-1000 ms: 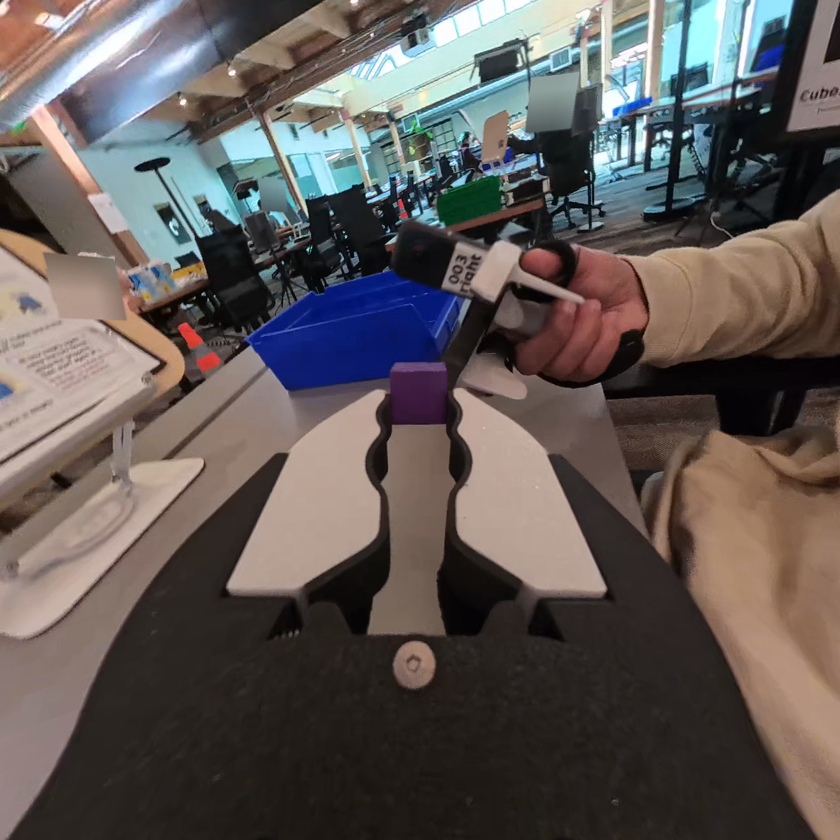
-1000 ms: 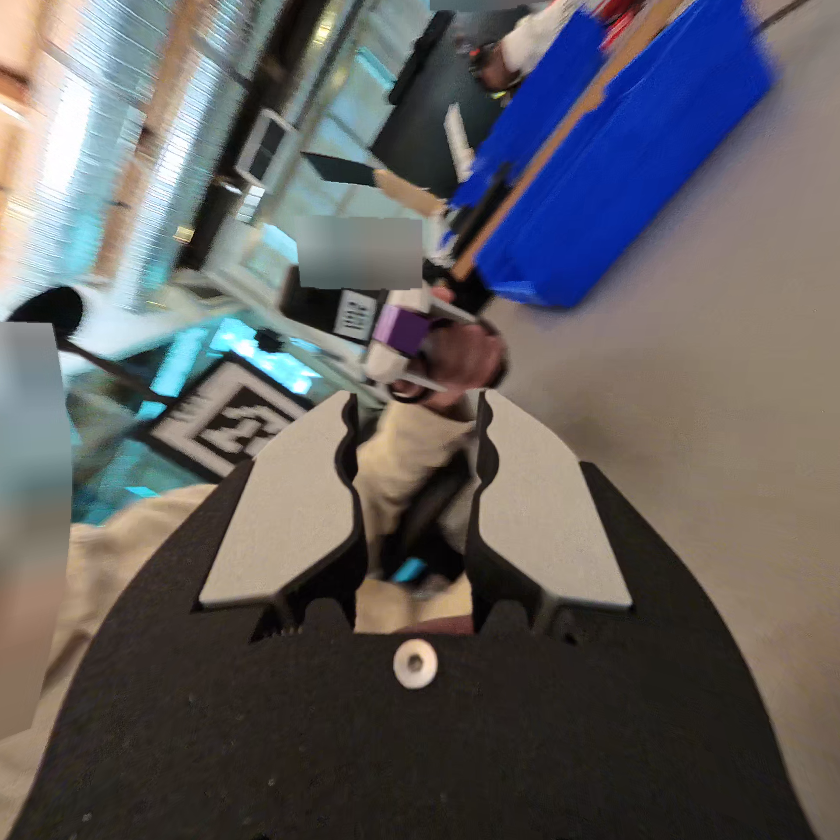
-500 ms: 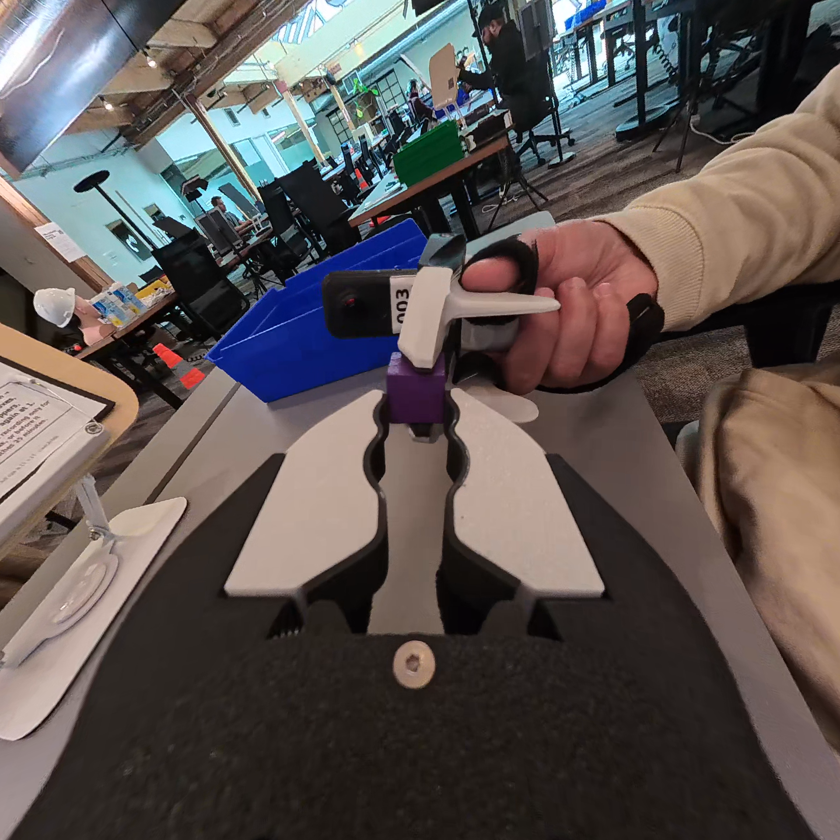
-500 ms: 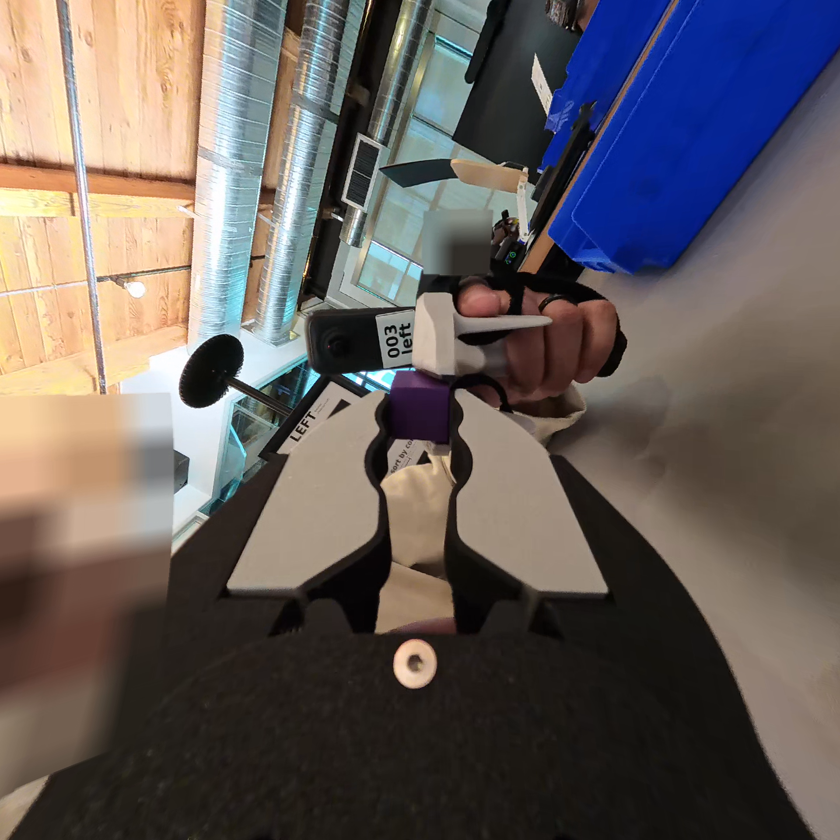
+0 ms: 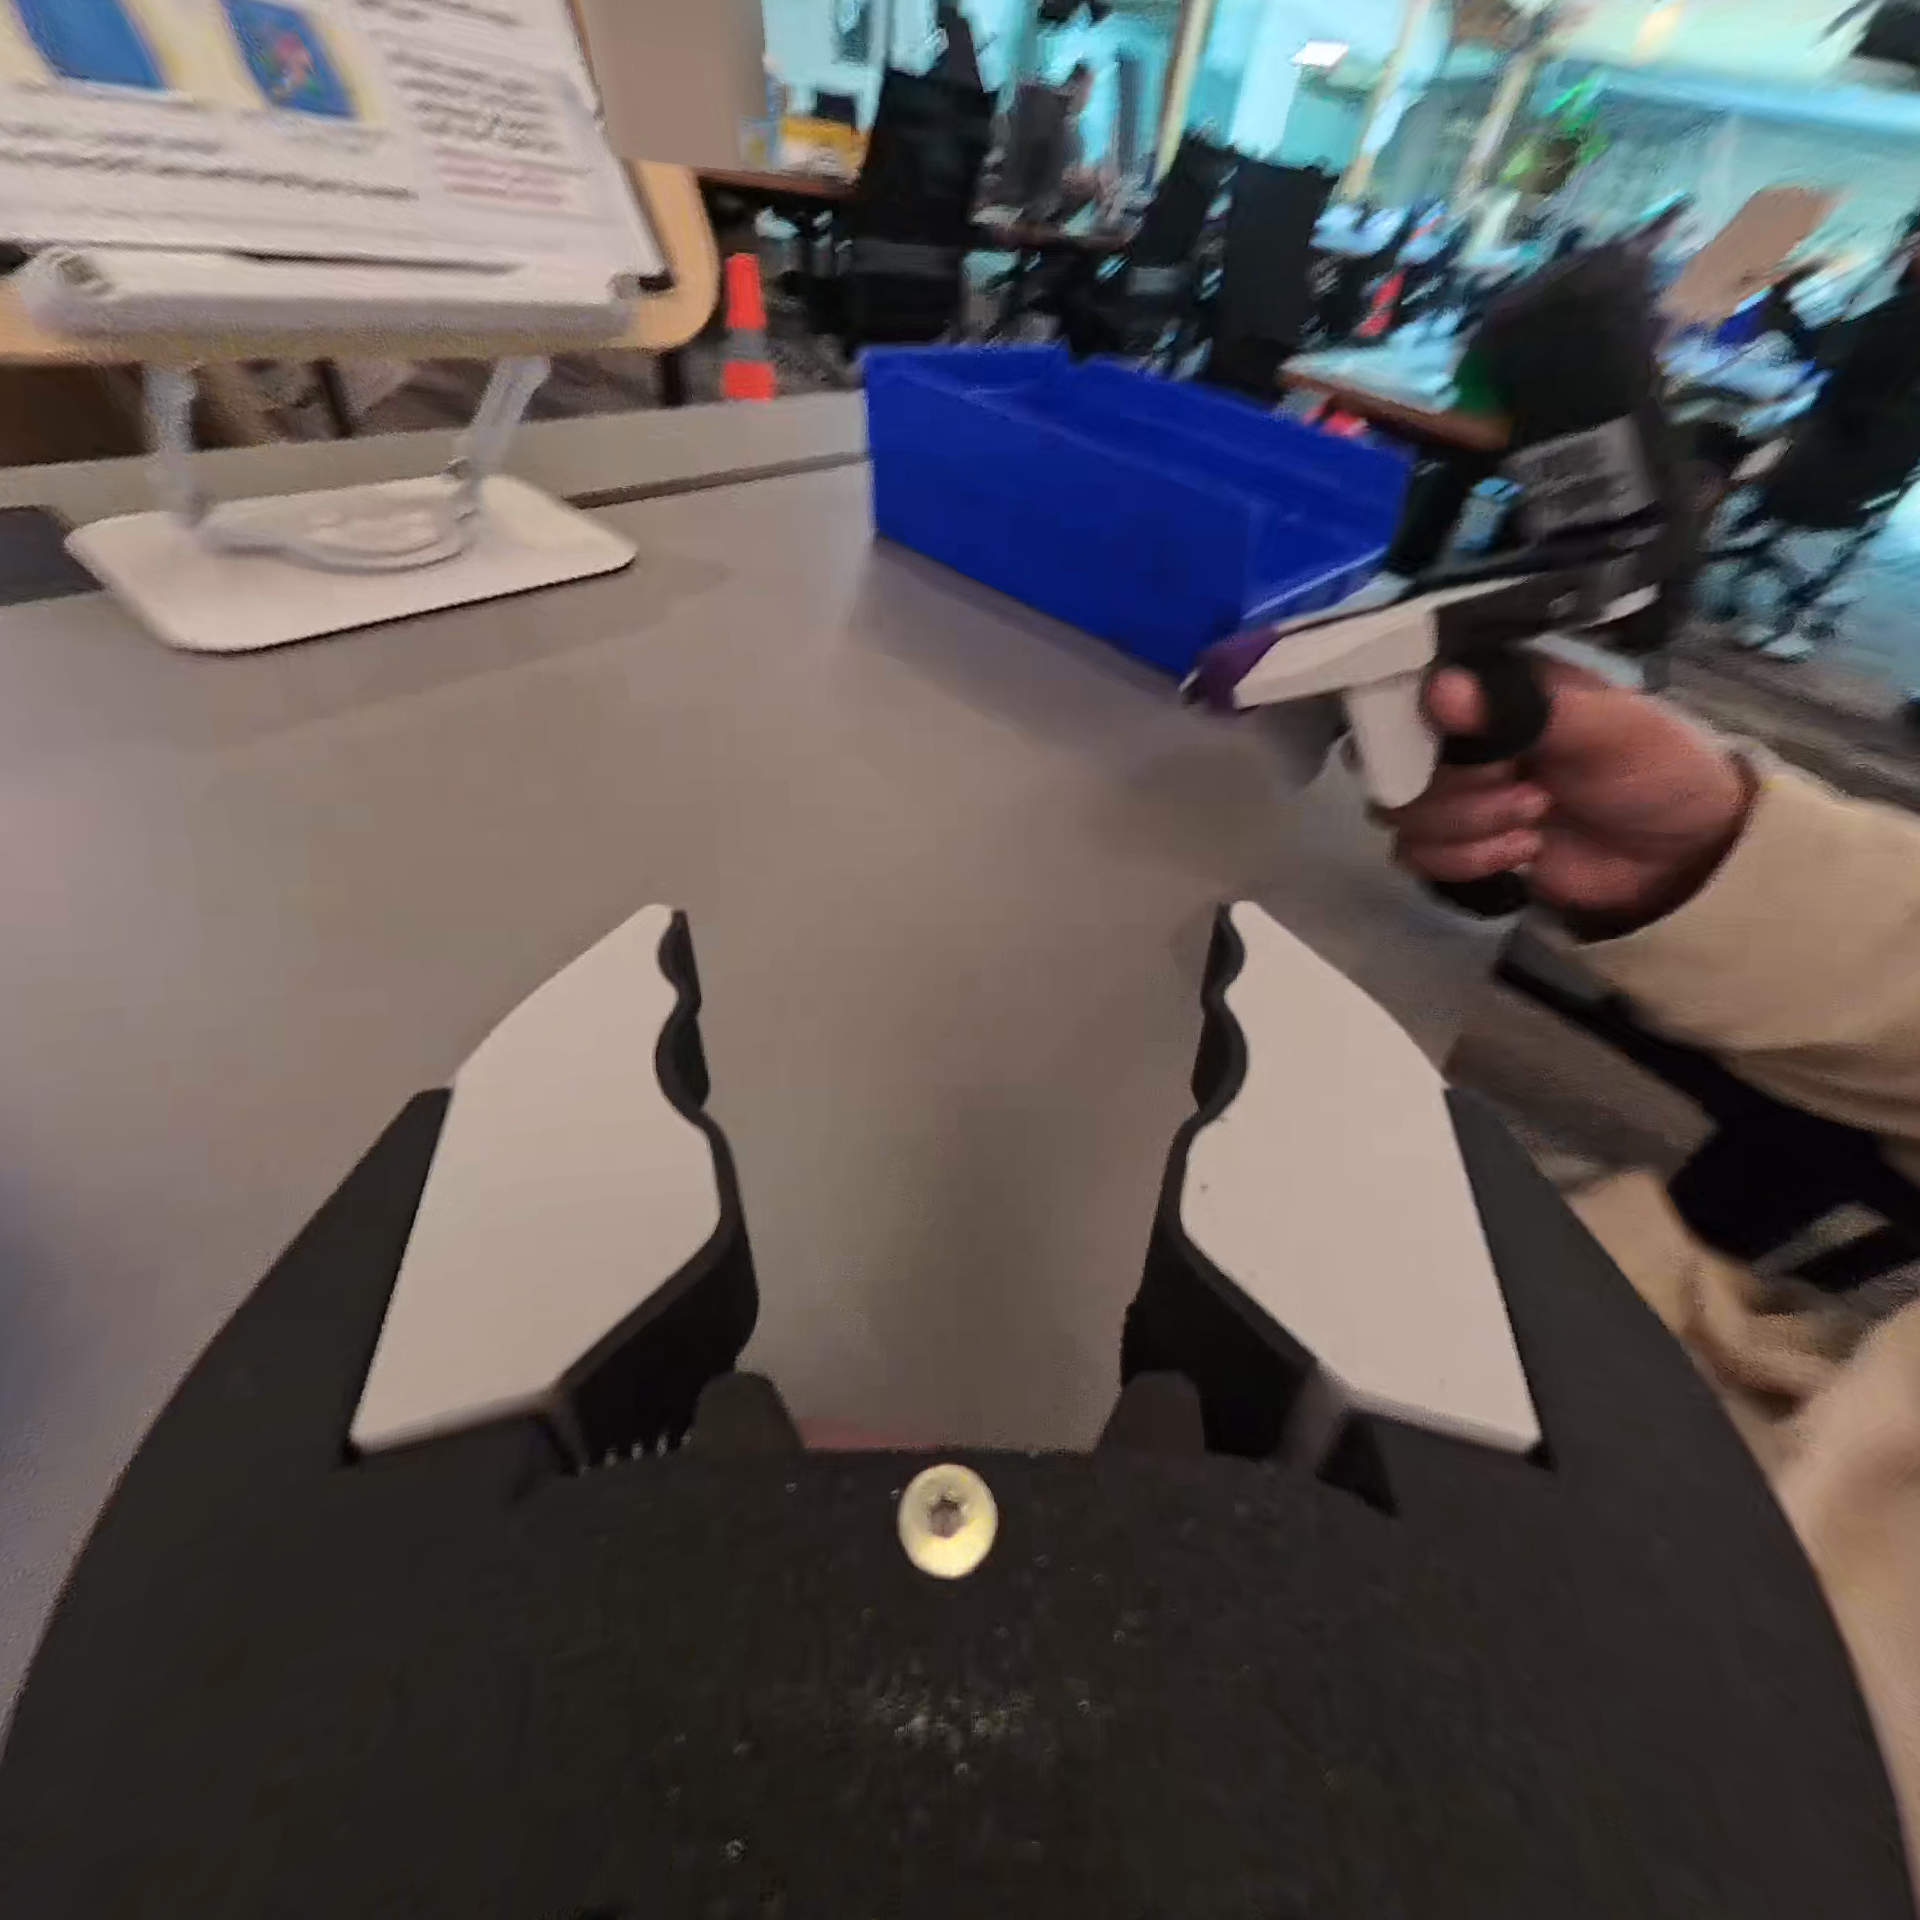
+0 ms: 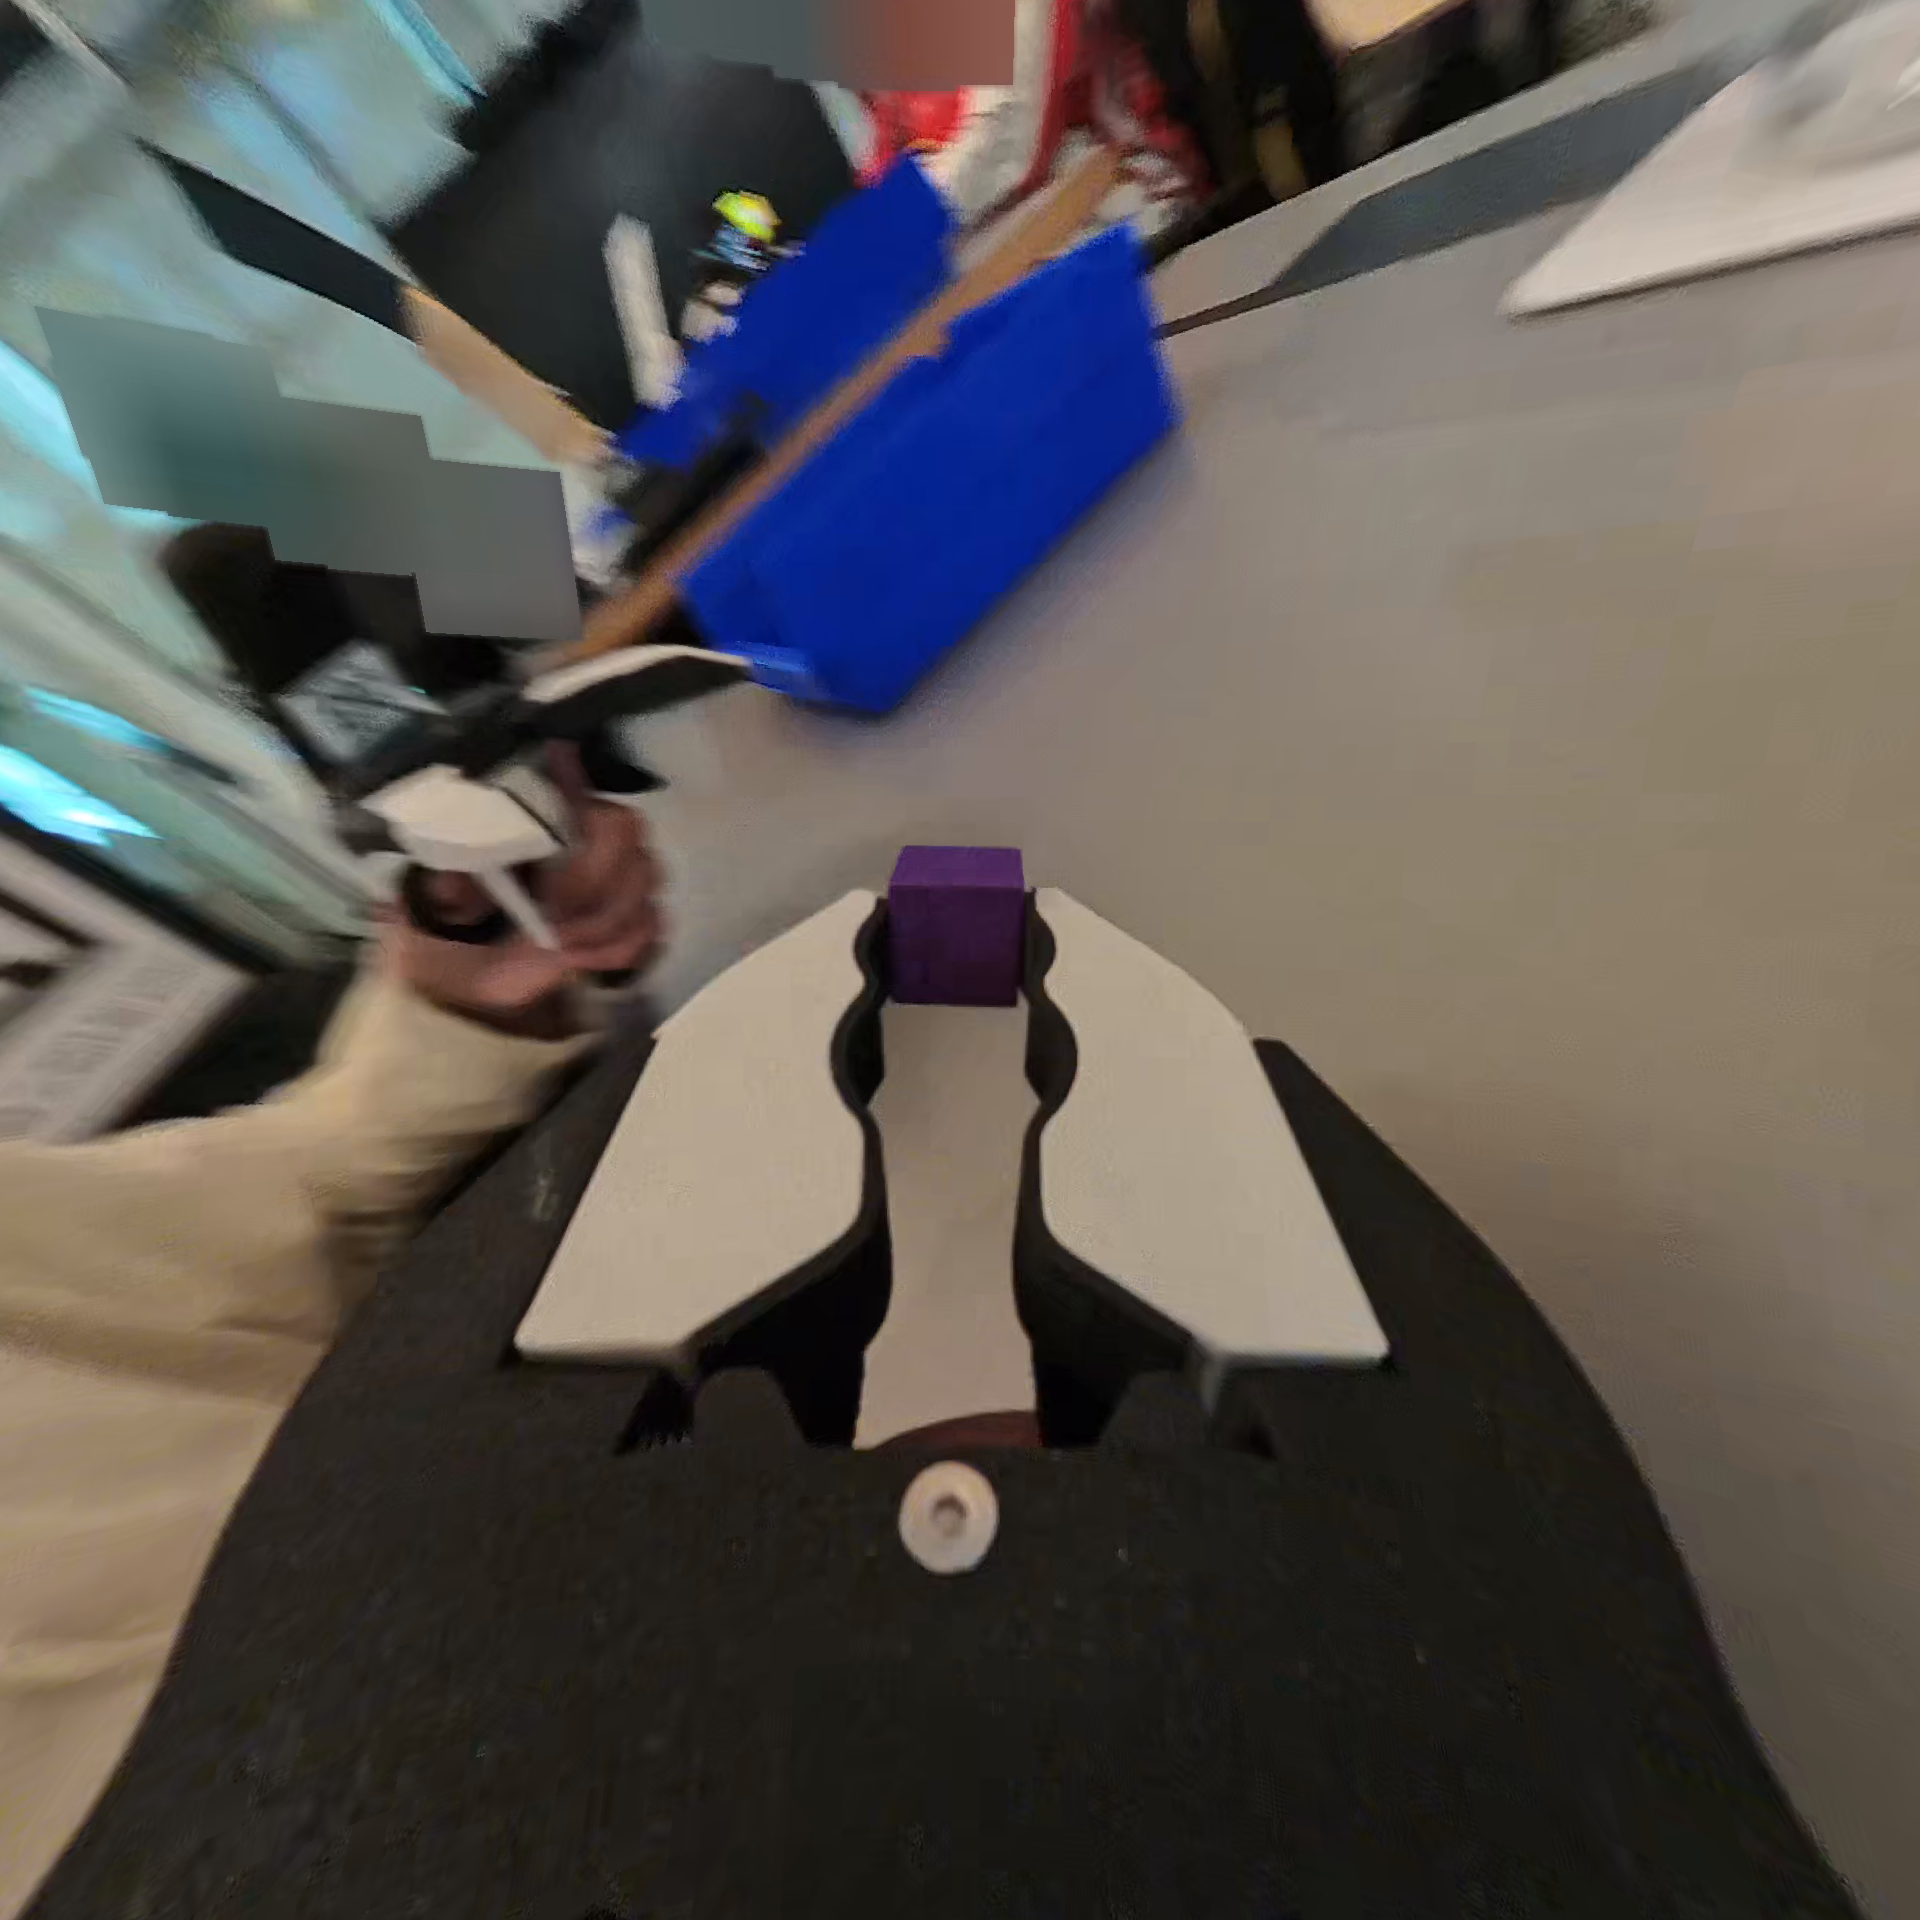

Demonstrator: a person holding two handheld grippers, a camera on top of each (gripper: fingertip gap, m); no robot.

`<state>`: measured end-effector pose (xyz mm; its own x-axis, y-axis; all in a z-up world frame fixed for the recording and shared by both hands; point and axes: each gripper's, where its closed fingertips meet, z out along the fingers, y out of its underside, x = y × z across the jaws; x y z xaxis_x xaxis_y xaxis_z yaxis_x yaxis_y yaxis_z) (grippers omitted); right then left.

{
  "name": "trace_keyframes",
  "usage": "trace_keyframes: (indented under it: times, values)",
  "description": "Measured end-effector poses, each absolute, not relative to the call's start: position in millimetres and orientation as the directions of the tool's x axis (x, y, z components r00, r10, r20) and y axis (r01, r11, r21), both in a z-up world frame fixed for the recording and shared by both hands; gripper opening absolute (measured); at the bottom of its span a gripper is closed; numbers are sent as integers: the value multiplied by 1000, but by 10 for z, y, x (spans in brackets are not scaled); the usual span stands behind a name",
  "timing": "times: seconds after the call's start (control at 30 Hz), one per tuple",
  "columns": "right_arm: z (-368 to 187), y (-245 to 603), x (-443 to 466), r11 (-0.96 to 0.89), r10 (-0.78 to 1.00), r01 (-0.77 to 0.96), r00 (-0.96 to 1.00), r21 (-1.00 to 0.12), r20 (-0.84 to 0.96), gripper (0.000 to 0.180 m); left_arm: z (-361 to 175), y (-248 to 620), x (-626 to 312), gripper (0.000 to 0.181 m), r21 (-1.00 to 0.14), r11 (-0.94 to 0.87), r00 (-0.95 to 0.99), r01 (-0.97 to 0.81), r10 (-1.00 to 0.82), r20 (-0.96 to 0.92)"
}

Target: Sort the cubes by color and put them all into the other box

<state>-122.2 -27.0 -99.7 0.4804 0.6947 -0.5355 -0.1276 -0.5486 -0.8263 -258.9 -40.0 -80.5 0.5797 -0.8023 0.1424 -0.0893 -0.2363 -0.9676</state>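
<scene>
Between the tips of your right gripper [image 6: 956, 940], a purple cube [image 6: 954, 925] sits pinched, its sides pressed by both fingertips [image 6: 1081, 935] and its far face poking just past them. It hangs above the grey table [image 6: 1455, 727], not touching it. Ahead of those fingers and to their left, a blue box [image 6: 935, 520] stands on the table, well apart from the cube; the motion blur hides what is inside.

Your left gripper [image 5: 951, 935] is spread wide, with only bare table [image 5: 520, 779] between its two fingers [image 5: 582, 1143]. Ahead of them and to the right, the blue box [image 5: 1091, 488] rests on the table, its inside dividers faintly visible. Further right, your right hand [image 5: 1558, 810] grips the handle of the other gripper, whose tips show a sliver of purple just in front of the box's near corner. Ahead and to the left of your left fingers, a clear stand [image 5: 343, 540] holds a printed sheet above its white base. In the right wrist view, your left hand [image 6: 540, 914] shows blurred, off to the left of the fingers.
</scene>
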Motion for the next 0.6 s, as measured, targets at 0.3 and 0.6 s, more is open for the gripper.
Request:
trace_keyframes:
  times: [0.3, 0.6]
  values:
    - [-945, -153, -969, -368, 685, 43, 688, -929, -240, 23, -1004, -443, -2703, 82, -956, -221, 658, -192, -752, 42]
    - [-727, 565, 1361, -655, 379, 331, 922, -679, 84, 23, -1062, -504, -2650, 81, -946, -237, 623, -222, -781, 49]
